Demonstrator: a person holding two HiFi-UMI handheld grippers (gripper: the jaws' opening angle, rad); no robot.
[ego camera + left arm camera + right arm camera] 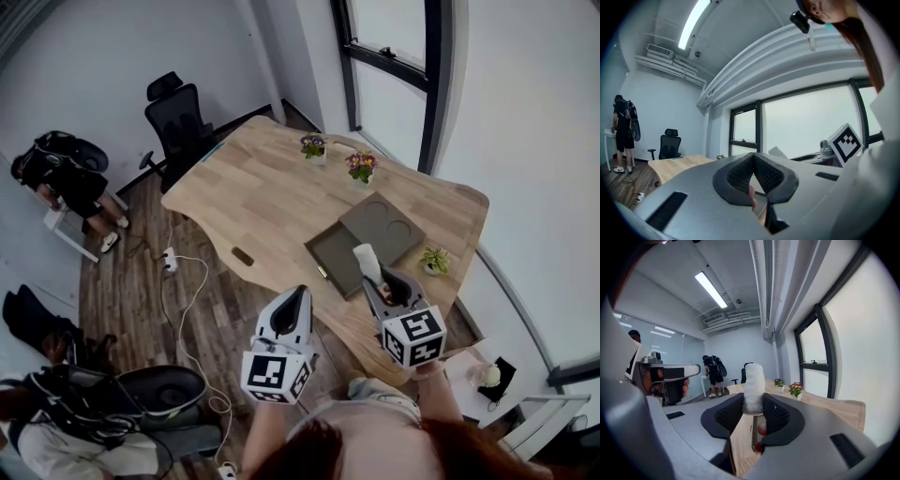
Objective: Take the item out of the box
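A wood floor (122,291) is running under white walls, and a tall dark-framed window (394,66) is filling the far side of the room. A long lamp (711,289) is glowing on the ceiling. A big pale wooden table (262,187) with a wavy edge is taking up the middle. A black chair (178,122) is standing at its far left corner. Beyond the chair, a person (66,183) in black is bending at a small white desk.

The box (336,255) is lying open near the table's right side. Its lid (384,225) is lying flat just behind the tray, showing two round hollows.

The right gripper (377,279) is reaching in over the tray's near corner. Its jaws are clamping the item (367,262), a white fuzzy roll. In the right gripper view the item (753,387) is standing upright between the pads (776,414), its lower end hanging free above the wood.

The left gripper (298,298) is hovering off the table's near edge, over the floor. In its own view its jaws are meeting at the tips with nothing between them.

Two flower pots (313,147) are sitting at the far edge by the window. A small green plant (435,261) is sitting right of the box. A white cable (192,309) is trailing across the floor.
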